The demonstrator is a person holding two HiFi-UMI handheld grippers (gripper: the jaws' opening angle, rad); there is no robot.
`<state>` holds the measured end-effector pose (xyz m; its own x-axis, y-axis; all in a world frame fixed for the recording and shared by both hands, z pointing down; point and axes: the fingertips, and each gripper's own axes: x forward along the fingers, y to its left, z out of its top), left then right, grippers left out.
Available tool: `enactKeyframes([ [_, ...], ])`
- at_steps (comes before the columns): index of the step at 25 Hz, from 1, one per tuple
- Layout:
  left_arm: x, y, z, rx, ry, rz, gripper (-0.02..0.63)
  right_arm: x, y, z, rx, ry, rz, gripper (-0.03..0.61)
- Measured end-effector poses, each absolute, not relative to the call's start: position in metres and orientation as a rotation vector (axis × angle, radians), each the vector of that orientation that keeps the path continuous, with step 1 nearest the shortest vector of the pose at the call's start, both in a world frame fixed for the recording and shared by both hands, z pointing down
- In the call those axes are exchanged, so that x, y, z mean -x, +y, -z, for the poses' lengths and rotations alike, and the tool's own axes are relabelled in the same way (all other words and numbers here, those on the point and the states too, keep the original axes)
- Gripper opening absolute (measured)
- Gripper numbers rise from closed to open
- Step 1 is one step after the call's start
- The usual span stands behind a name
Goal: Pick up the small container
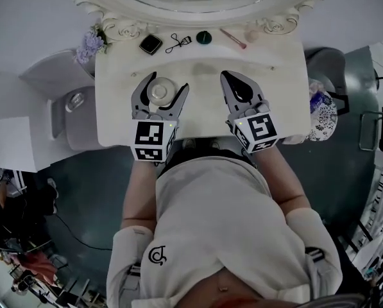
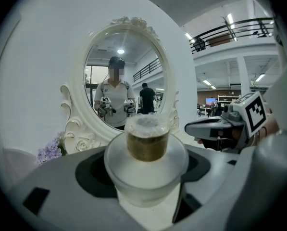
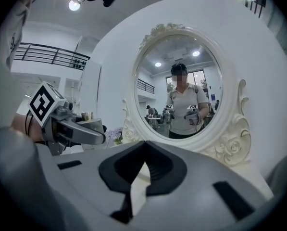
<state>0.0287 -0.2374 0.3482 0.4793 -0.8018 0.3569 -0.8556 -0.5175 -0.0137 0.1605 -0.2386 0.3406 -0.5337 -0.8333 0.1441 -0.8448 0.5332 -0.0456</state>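
Small round frosted-white container [image 1: 159, 92] with a gold band under a frosted cap stands upright on the white vanity table [image 1: 114, 117], on the person's left side, near the front edge. Left gripper [image 1: 167, 82] is already round it: one jaw on each side, the jar seated deep in the pocket between them, not at the tips. In the left gripper view the container [image 2: 146, 143] fills the gap and both pads look to be touching its wide lower body, so I judge the left gripper [image 2: 145, 177] clamped on it. Can't tell whether it's off the table yet.

The jar's axis is vertical and the jaws come in level from the front, so the coming move looks like a straight lift; the left side is clearly the one to do it.

Right gripper [image 1: 233, 79] is just beside it to the right, apart from the jar, jaws pressed together with nothing between them [image 3: 133, 177].

Cap is on and the walls are frosted, so contents not visible.

Along the back edge, well apart: black square compact [image 1: 151, 43], eyelash curler [image 1: 177, 42], dark green round pot [image 1: 204, 37], pink stick [image 1: 233, 38]. Oval white-framed mirror [image 2: 124, 76] stands behind.
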Motion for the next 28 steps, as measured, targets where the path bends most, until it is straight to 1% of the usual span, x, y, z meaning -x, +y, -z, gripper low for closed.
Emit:
enactKeyframes([
  [6, -0.032, -0.242, -0.302, -2.635, -1.467, -0.439, 0.353, -0.172, -0.243, -0.308, -1.516, -2.679, -0.062, 0.008],
  [11, -0.032, -0.244, -0.286, -2.672, -1.484, -0.418, 0.353, -0.173, -0.241, -0.294, -1.546, -2.691, -0.011, 0.006],
  [28, -0.028, -0.245, -0.281, -2.676, -1.493, -0.386, 0.353, -0.164, -0.240, -0.287, -1.520, -2.701, 0.049, 0.005],
])
